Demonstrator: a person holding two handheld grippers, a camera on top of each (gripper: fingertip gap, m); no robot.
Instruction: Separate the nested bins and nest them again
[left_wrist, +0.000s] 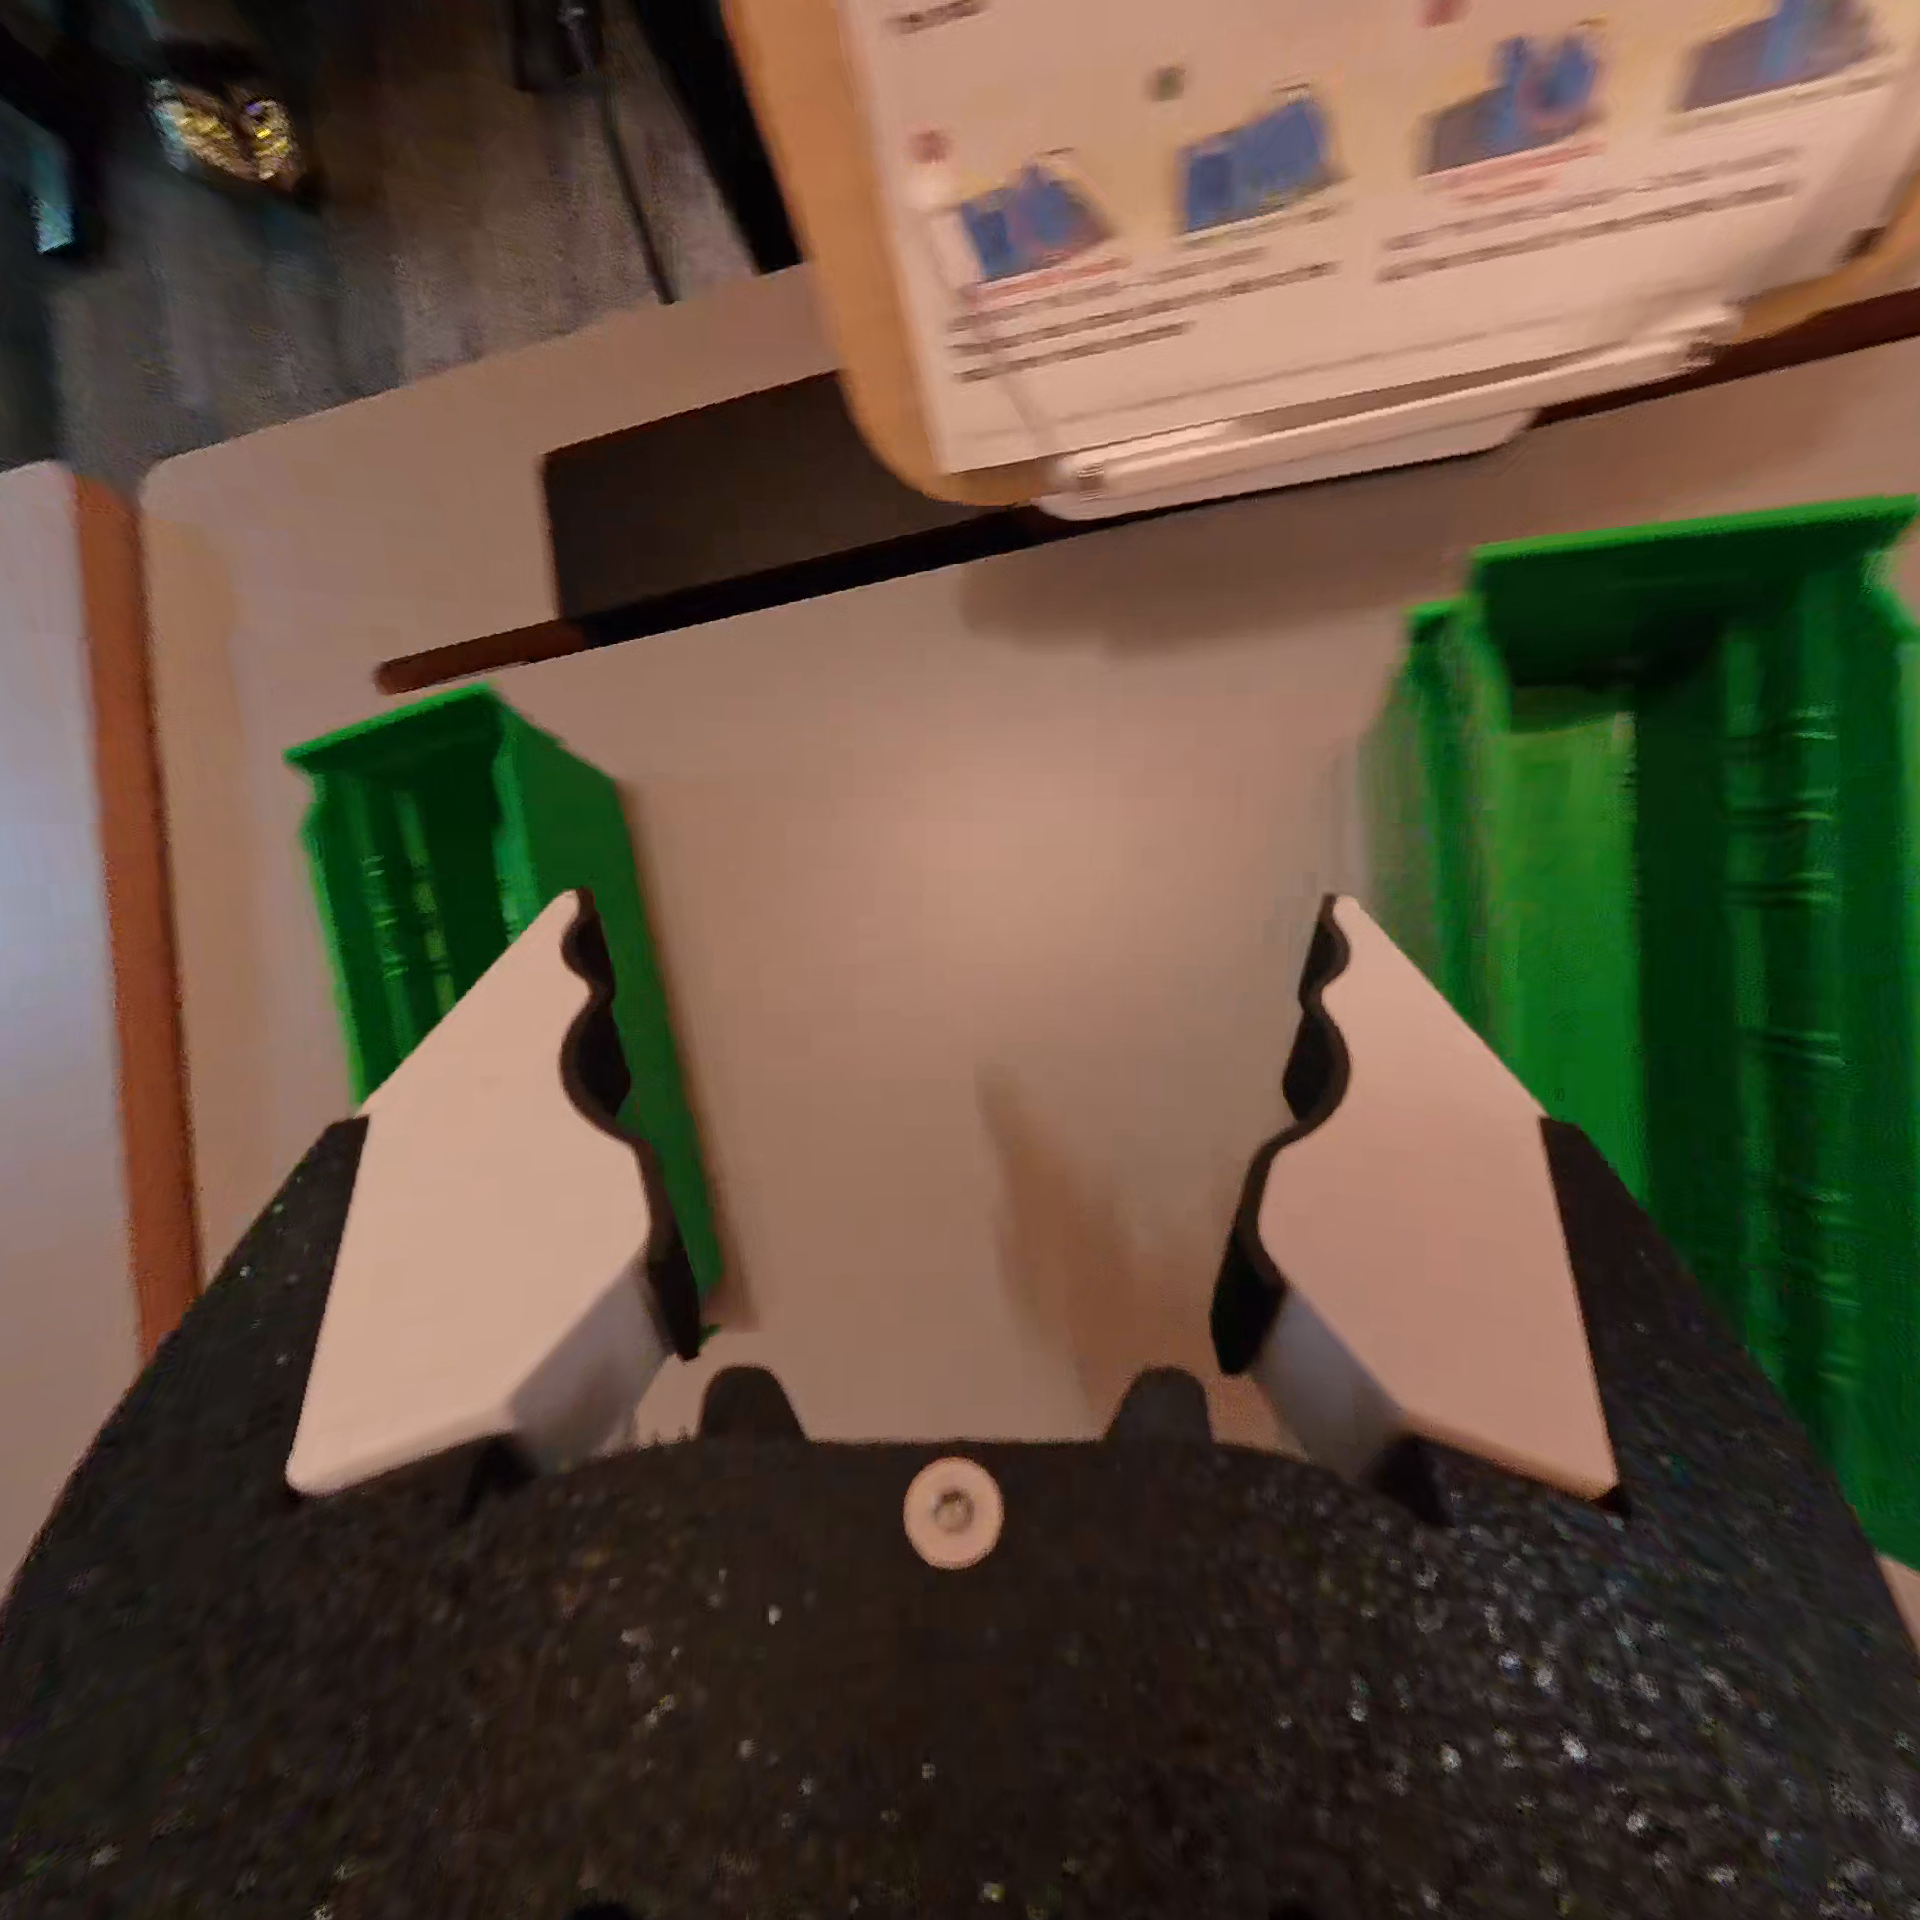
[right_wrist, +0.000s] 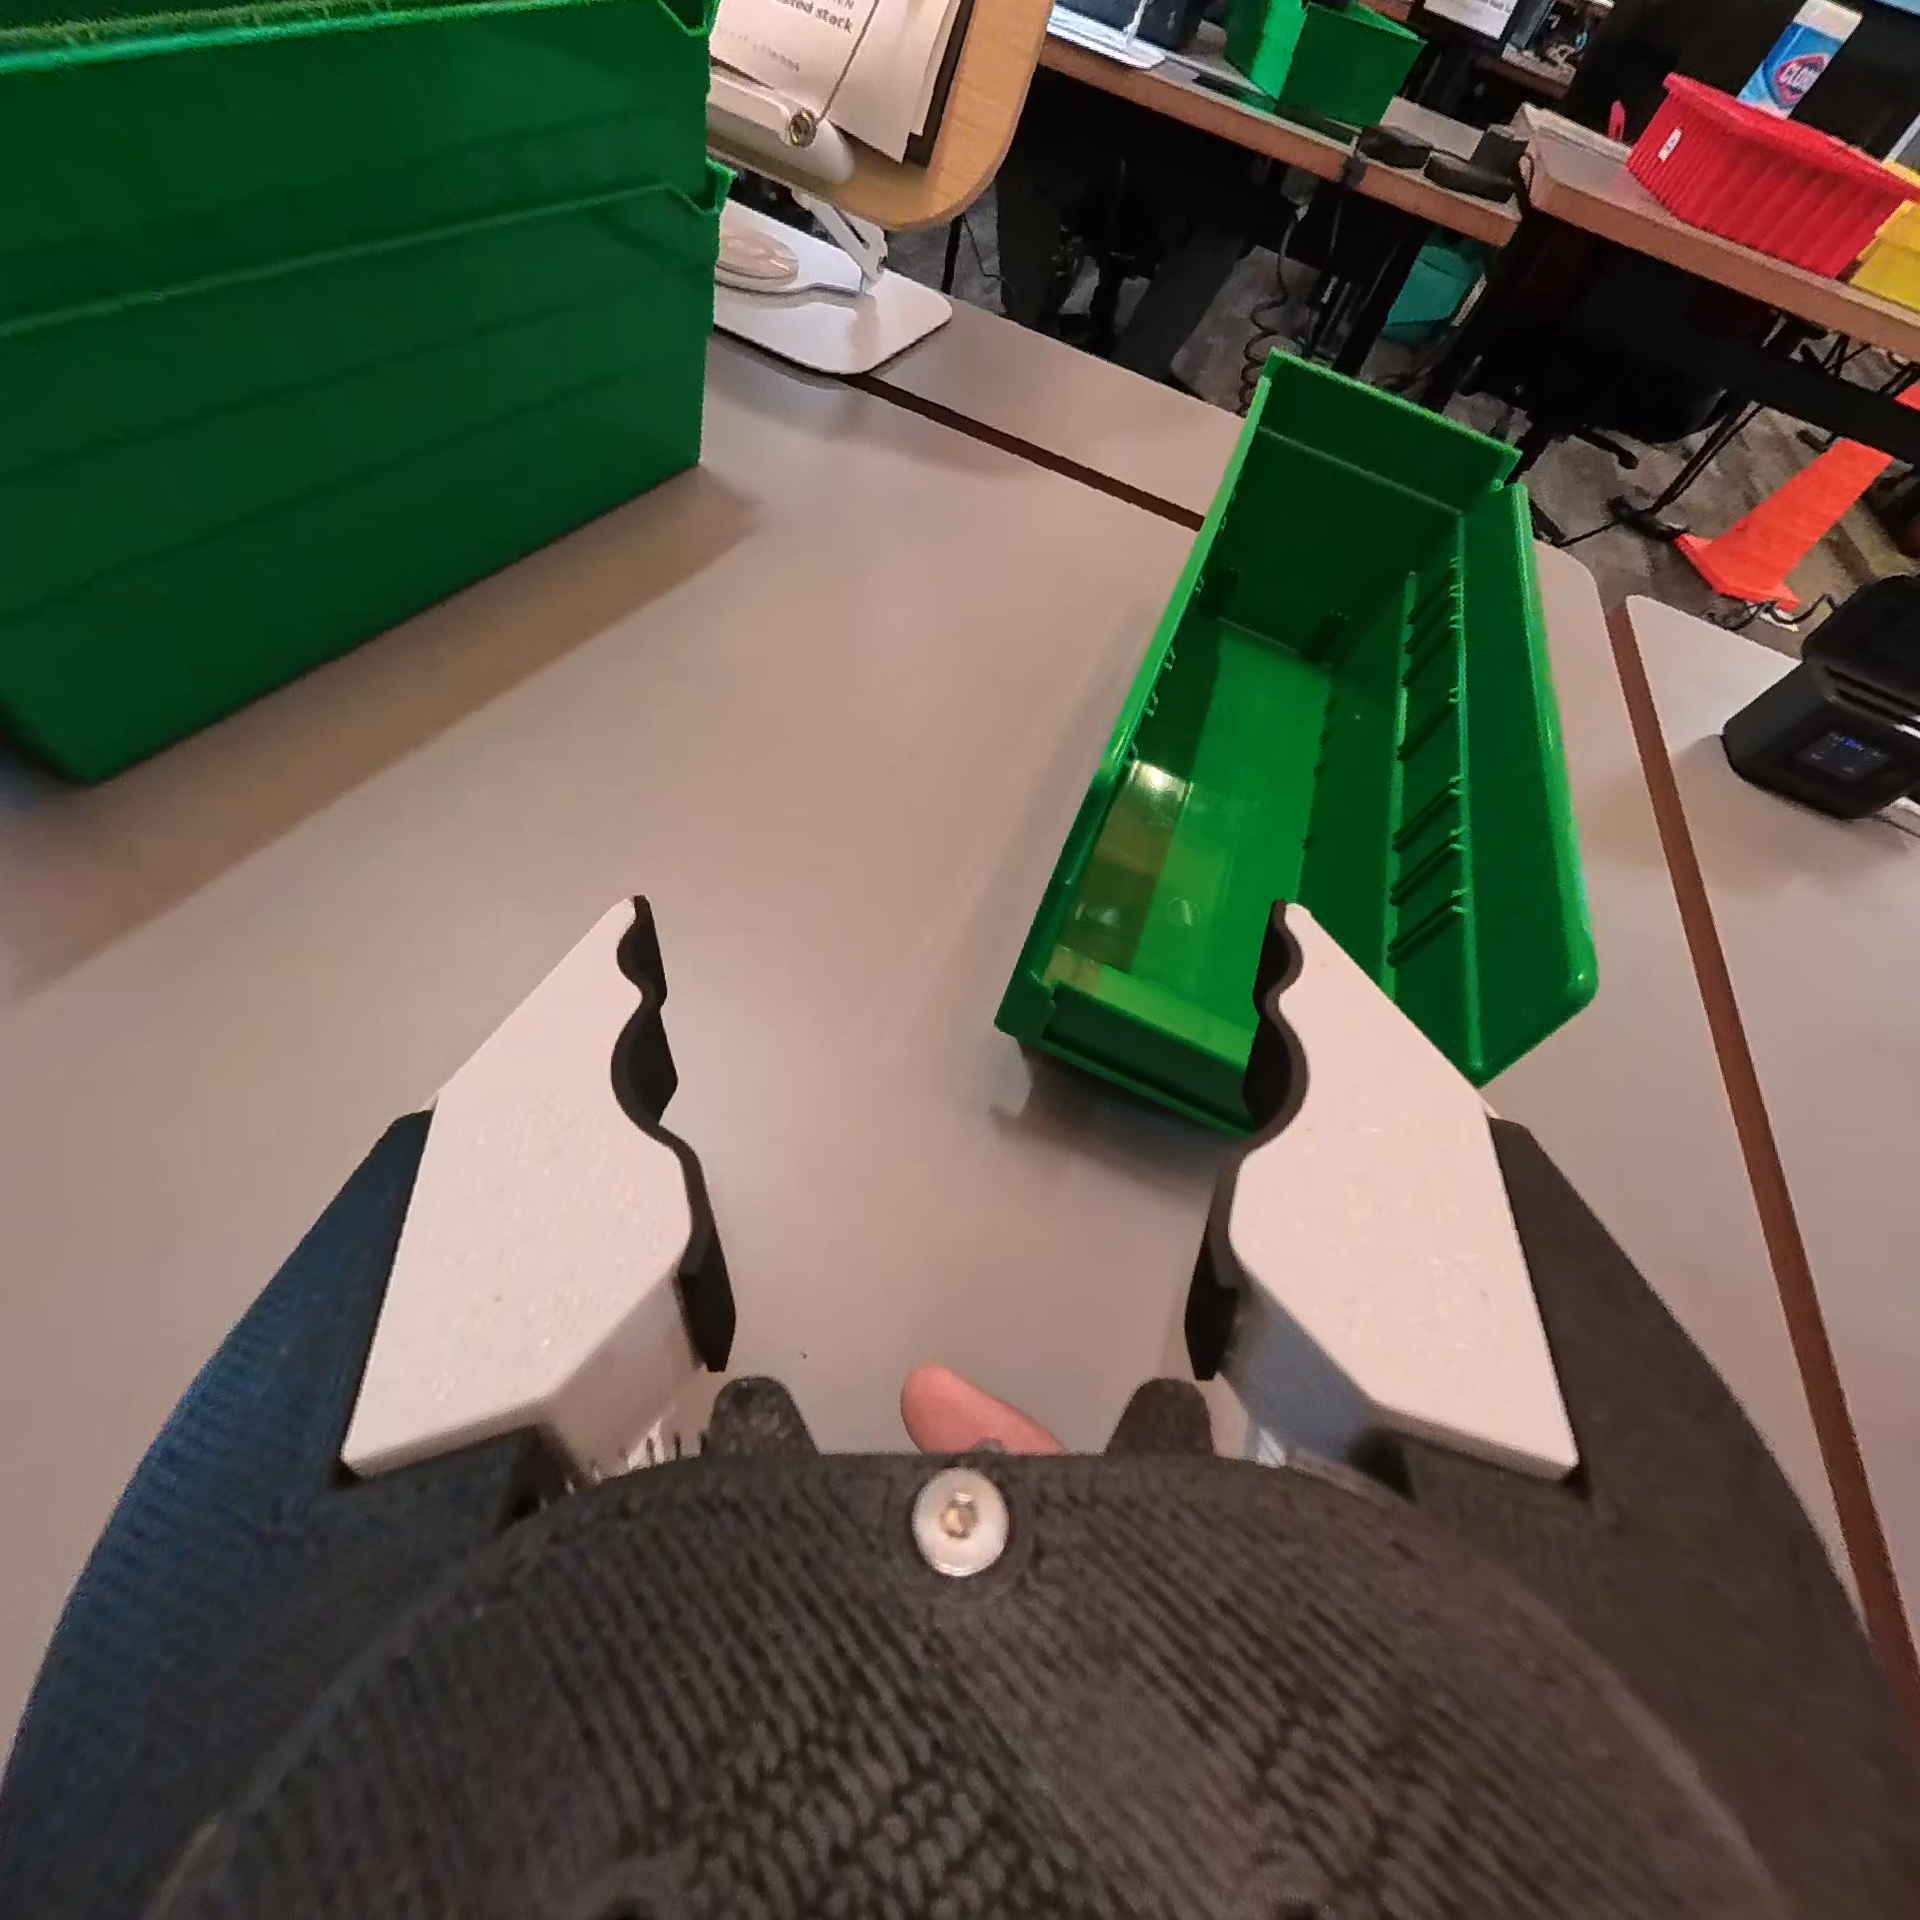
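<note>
Right tongs (right_wrist: 961, 1132) gaping, empty, low over the grey tabletop (right_wrist: 831, 727); a single green bin (right_wrist: 1340, 748) at right of centre, nested green bins (right_wrist: 343, 364) upper left. Left tongs (left_wrist: 961, 1122) likewise spread, holding nothing.

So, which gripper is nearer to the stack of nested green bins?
Left, probably. The left gripper is open close beside the stack, which stands on its right. The right gripper is farther back, with the stack ahead on its left.
</note>
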